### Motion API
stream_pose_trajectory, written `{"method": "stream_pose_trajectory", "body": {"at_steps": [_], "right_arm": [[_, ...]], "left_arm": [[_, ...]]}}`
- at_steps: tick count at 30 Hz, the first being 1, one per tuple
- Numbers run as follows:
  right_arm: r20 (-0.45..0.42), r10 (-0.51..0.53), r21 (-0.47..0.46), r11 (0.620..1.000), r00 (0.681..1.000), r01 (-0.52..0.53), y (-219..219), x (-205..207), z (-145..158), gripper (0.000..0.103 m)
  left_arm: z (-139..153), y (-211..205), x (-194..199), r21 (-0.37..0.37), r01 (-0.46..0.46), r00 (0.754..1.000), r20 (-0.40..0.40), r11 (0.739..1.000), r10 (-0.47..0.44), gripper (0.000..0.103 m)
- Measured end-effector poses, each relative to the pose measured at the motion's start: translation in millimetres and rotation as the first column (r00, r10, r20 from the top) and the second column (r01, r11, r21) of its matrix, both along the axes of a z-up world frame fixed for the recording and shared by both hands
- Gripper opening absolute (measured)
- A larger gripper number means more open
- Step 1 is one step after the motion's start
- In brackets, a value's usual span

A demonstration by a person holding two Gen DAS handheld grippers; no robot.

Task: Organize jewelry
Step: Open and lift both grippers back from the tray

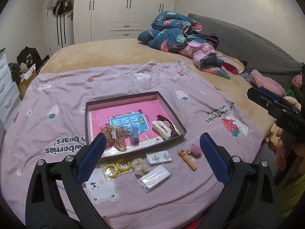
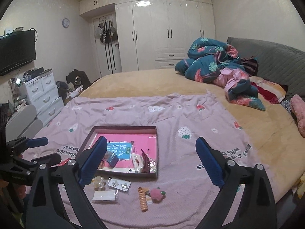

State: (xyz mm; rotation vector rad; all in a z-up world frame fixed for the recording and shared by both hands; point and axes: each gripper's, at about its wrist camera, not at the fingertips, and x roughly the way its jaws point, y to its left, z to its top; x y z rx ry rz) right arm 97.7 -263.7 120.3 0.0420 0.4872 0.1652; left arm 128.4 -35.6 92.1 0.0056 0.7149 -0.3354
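Observation:
A shallow brown box (image 1: pixel 122 98) (image 2: pixel 124 127) with a pink book inside lies on the pink blanket. It holds a spotted bow clip (image 1: pixel 116 135), a blue clip (image 1: pixel 134 134) (image 2: pixel 112 160), a white claw clip (image 1: pixel 162 128) (image 2: pixel 137 162) and a dark red clip (image 2: pixel 145 159). In front of it lie yellow rings (image 1: pixel 117 167), a clear claw clip (image 1: pixel 140 166) (image 2: pixel 99 184), an earring card (image 1: pixel 159 157) (image 2: pixel 119 186), a white packet (image 1: pixel 154 177) (image 2: pixel 104 195), an orange spiral clip (image 1: pixel 187 161) (image 2: pixel 143 198) and a pink pompom clip (image 1: pixel 196 148) (image 2: pixel 157 192). My left gripper (image 1: pixel 152 148) and right gripper (image 2: pixel 150 152) are open and empty above them.
The blanket (image 1: pixel 57 133) lies over a tan bed (image 2: pixel 143 82). A rumpled quilt (image 2: pixel 215 61) and pillows sit by the grey headboard. White drawers (image 2: pixel 43 97), a TV (image 2: pixel 17 51) and a wardrobe (image 2: pixel 162 32) stand beyond the bed. The right gripper shows at the left view's right edge (image 1: pixel 274 106).

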Motion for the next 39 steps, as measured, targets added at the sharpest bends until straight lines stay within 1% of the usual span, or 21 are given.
{"method": "stream_pose_trajectory", "body": {"at_steps": [5, 10, 17, 21, 23, 25, 33, 39], "right_arm": [[0.015, 0.0, -0.005, 1.0, 1.0, 0.001, -0.2, -16.3, 4.0, 0.095], [0.024, 0.018, 0.001, 1.0, 1.0, -0.018, 0.1, -30.1, 3.8, 0.095], [-0.007, 0.049, -0.004, 0.999, 0.999, -0.049, 3.4, -36.7, -11.3, 0.095], [-0.041, 0.074, -0.003, 0.997, 0.996, -0.074, 4.9, -34.5, -28.4, 0.095], [-0.062, 0.083, -0.009, 0.996, 0.995, -0.084, 5.9, -33.0, -37.9, 0.095], [-0.078, 0.085, -0.016, 0.996, 0.993, -0.086, 7.1, -31.9, -45.7, 0.095], [-0.158, 0.067, -0.021, 0.997, 0.985, -0.071, 3.4, -30.7, -90.2, 0.095], [-0.212, 0.052, -0.04, 0.997, 0.976, -0.062, -2.8, -28.1, -117.4, 0.095]], "left_arm": [[-3.9, -0.2, -13.4, -0.006, 0.01, 1.0, 0.0, 1.0, -0.01, 0.092], [-8.8, 1.1, -28.9, 0.004, 0.008, 1.0, 0.002, 1.0, -0.008, 0.092], [-24.0, 9.7, -42.0, 0.025, -0.027, 0.999, -0.022, 0.999, 0.028, 0.092], [-42.6, 13.6, -45.0, 0.039, -0.063, 0.996, -0.054, 0.997, 0.066, 0.093], [-51.8, 15.0, -46.2, 0.028, -0.066, 0.995, -0.073, 0.997, 0.068, 0.093], [-63.1, 13.0, -47.0, 0.038, -0.066, 0.993, -0.091, 0.997, 0.069, 0.093], [-99.5, 1.5, -46.9, 0.073, -0.012, 0.987, -0.157, 0.997, 0.024, 0.093], [-119.5, 0.9, -41.6, 0.084, -0.007, 0.981, -0.194, 0.996, 0.024, 0.093]]}}
